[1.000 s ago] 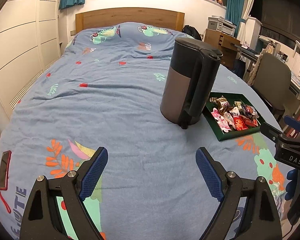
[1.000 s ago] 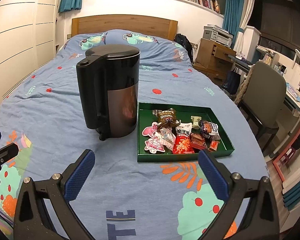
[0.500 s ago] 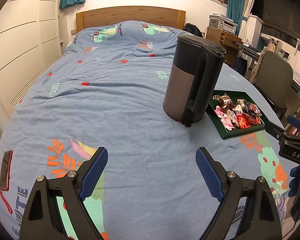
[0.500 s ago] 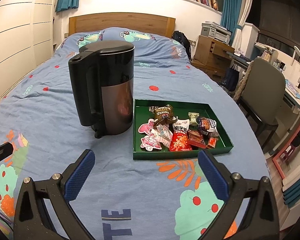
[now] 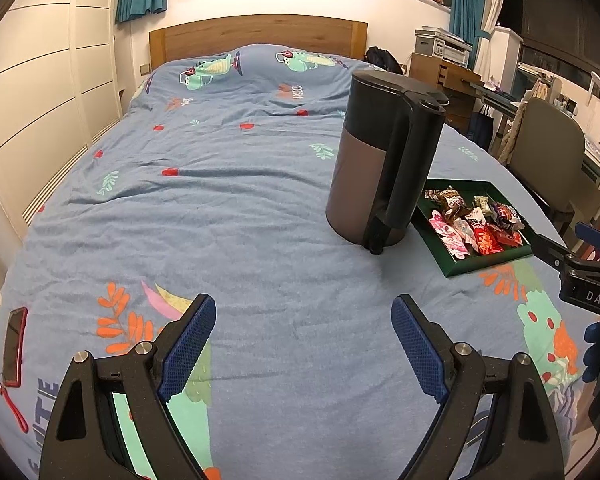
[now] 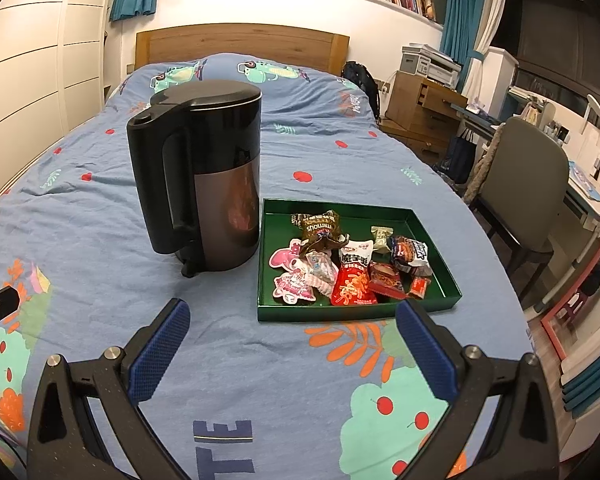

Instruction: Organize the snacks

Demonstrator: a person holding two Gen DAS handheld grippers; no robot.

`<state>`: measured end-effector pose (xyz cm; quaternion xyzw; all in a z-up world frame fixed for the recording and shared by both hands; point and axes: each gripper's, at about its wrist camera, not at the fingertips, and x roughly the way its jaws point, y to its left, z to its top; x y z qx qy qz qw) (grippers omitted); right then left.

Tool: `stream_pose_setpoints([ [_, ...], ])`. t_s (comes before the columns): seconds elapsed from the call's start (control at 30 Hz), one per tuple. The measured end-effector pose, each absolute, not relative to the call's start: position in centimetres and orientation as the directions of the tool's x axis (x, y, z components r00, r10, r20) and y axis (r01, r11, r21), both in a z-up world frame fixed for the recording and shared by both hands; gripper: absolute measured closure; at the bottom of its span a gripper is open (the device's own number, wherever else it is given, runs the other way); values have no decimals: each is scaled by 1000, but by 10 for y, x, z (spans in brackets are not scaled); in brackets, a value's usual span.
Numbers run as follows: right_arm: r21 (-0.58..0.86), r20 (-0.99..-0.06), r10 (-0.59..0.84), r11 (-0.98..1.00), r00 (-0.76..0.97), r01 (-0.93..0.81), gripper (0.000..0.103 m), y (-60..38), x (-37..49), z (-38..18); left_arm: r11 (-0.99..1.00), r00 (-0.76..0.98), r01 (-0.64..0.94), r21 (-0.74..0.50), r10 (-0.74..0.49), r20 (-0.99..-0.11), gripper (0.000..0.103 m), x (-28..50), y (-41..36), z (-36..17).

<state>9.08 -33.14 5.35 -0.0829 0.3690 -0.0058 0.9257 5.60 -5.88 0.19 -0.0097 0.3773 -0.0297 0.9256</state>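
My left gripper [image 5: 304, 344] hangs over the bed [image 5: 219, 216] with its blue fingers [image 5: 187, 344] spread wide and nothing between them; only blue cover lies under the gap. Ahead of it and to the right stands the kettle [image 5: 380, 160], upright, handle turned toward me. Just right of the kettle lies the green tray [image 5: 488, 262] with the snacks [image 5: 472, 224] heaped inside. A red phone [image 5: 13, 346] lies flat on the cover well off to the left of my left fingers, near the bed's edge. At the far right of that view a part of my right gripper [image 6: 293, 344] pokes in. From the right wrist, those fingers [image 6: 159, 344] too stand wide apart and hold nothing. The tray sits straight ahead of them, its near wall just past the fingertips and closer to the right finger than the left. The snacks are bunched toward the tray's near and middle part: pink packets on the left, a red one in the centre, brown and dark wrappers behind and to the right. The kettle stands ahead of the left finger, just beside the tray's left wall; I cannot tell whether they touch.
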Motion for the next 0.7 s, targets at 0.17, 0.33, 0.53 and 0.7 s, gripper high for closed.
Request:
stream_pose_setpoints([
  [0.17, -157, -682, -72, 986, 728, -49, 0, -331, 91, 53, 998, 715, 46, -40, -61, -696, 17, 55, -59, 2],
  [0.33, -157, -684, -73, 986, 726, -49, 0, -331, 91, 54, 998, 715, 43, -41, -59, -697, 17, 56, -58, 2],
  [0.53, -158, -685, -73, 986, 725, -50, 0, -333, 92, 54, 999, 722, 38, -26, -46, -691, 17, 55, -59, 4],
  [0.7, -159, -686, -74, 986, 724, -50, 0, -334, 93, 53, 999, 722, 38, -26, -45, -691, 17, 54, -60, 3],
])
